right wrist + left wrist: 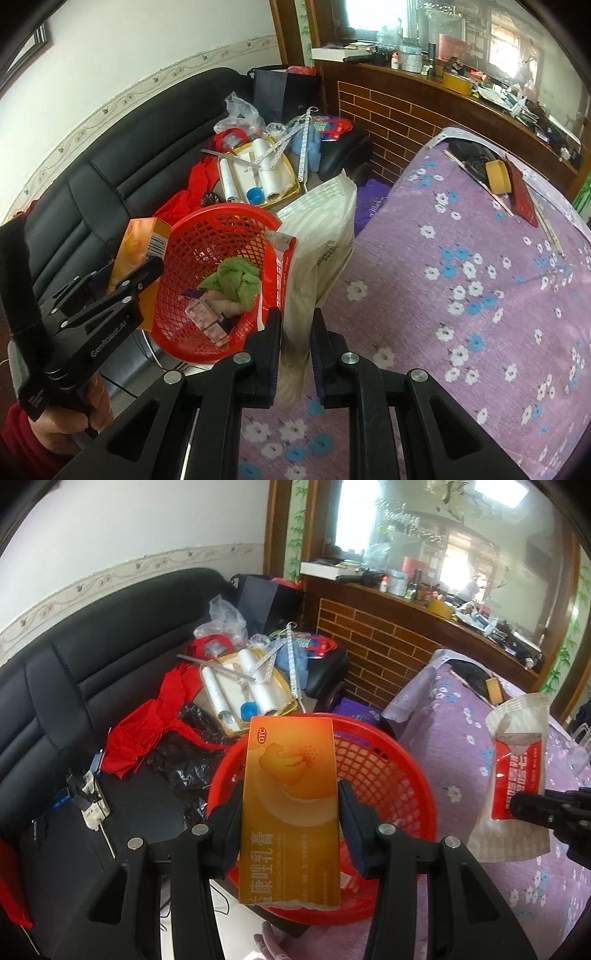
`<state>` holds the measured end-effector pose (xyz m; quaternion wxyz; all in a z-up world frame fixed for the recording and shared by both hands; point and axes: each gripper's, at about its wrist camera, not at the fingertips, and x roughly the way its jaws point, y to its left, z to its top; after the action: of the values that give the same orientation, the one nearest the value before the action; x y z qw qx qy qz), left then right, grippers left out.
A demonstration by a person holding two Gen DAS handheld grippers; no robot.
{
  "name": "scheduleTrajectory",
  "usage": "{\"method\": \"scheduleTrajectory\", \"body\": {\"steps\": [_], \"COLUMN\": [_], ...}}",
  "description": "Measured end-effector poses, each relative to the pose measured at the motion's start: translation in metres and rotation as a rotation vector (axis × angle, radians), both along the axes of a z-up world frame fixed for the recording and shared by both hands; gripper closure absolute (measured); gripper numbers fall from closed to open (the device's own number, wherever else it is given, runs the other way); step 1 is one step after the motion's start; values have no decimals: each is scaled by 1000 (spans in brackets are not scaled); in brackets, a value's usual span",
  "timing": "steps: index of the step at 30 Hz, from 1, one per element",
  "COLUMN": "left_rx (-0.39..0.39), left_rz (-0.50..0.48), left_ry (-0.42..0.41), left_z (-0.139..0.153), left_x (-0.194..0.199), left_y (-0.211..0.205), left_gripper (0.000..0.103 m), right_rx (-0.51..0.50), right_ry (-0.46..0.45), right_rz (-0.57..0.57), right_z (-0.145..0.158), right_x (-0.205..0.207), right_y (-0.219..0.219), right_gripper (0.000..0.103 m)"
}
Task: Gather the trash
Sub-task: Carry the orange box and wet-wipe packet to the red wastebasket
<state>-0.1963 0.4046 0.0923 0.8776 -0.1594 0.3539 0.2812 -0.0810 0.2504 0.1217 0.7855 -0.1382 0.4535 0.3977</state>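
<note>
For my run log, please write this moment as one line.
left gripper: shut on orange box | right gripper: shut on wipes packet | both by red basket

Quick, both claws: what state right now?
Left claw: shut on the orange medicine box.
Right claw: shut on the wet-wipe packet.

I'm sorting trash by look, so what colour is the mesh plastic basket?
Red: the round mesh plastic basket shows best in the right wrist view.

Orange box (290, 812) above red basket (388, 775)
</note>
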Motion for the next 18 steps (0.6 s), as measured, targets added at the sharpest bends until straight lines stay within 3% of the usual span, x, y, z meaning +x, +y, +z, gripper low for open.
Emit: {"method": "scheduleTrajectory", "body": {"steps": [18], "left_rx": [-15], "left_rz": [49], "left_ry": [9], "left_z": [-12], "left_x": [8], "left_y": [12], "left_gripper": [57], "right_rx": [-9], "right_ry": [6], "right_rz": [134], "right_z": [-5], "right_x": [14], "right_y": [44], "right_gripper": [86]}}
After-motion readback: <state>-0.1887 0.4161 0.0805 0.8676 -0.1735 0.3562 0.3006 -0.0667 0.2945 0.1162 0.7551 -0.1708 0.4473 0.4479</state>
